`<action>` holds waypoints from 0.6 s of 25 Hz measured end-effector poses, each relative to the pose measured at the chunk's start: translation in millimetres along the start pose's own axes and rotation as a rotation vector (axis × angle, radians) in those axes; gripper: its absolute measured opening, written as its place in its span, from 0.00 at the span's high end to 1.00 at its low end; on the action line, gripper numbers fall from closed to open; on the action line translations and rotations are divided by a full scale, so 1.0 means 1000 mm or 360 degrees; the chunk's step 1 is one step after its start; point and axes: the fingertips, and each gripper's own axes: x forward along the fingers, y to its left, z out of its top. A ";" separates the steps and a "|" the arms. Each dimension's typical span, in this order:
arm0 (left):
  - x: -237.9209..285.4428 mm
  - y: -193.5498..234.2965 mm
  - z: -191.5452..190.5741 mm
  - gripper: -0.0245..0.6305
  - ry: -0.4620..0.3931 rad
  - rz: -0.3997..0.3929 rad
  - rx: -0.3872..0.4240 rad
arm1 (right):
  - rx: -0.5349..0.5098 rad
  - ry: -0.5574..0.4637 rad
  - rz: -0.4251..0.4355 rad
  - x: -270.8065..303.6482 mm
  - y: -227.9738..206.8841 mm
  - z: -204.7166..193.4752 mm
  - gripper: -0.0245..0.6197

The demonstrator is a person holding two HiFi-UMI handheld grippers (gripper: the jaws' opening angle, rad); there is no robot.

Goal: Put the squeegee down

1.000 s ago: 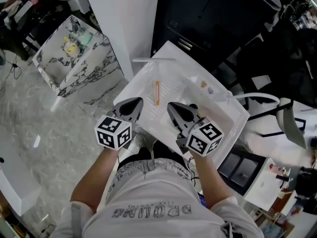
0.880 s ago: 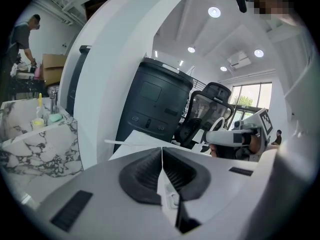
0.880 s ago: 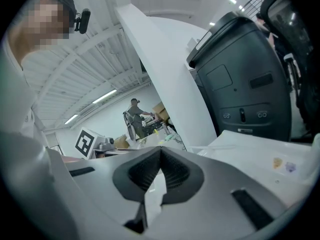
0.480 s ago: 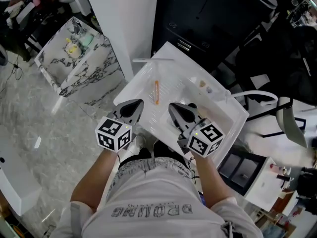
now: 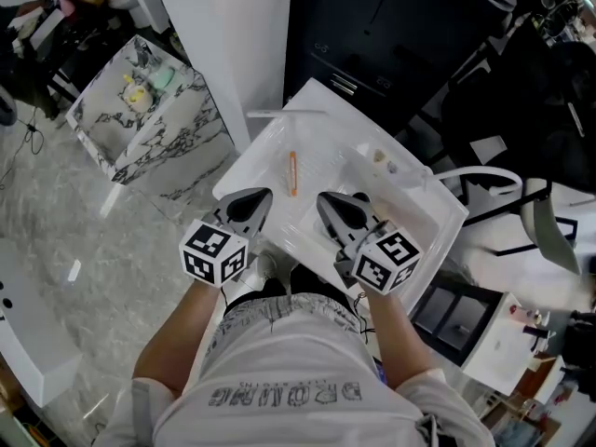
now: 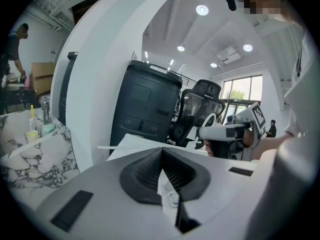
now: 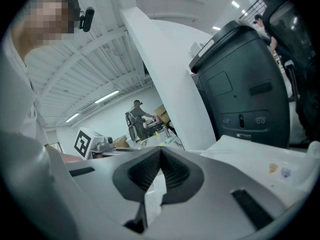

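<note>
Looks like the tail end of the put-down, with nothing in hand. Left hand-held gripper closed right up, pads meeting, empty; right hand-held gripper likewise closed on nothing. Both poised side by side over the near edge of the white surface, apart from each other. The squeegee — by best guess the slim orange piece, too small to confirm — lying flat toward the left edge of the surface, just beyond the left jaws and clear of them. A thin white strip along the far-left edge. Next, probably: draw both back from the surface without brushing the orange piece — no further grasp called for.
</note>
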 end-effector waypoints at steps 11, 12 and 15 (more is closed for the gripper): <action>0.004 -0.003 0.002 0.93 -0.0005 -0.0022 0.0014 | 0.0014 -0.0018 0.0024 0.003 0.000 0.002 0.95; 0.005 -0.003 0.002 0.93 -0.0005 -0.0021 0.0015 | 0.0016 -0.0018 0.0025 0.003 -0.001 0.002 0.95; 0.006 -0.004 0.002 0.93 -0.0005 -0.0019 0.0016 | 0.0026 -0.0030 0.0032 0.002 -0.003 -0.001 0.95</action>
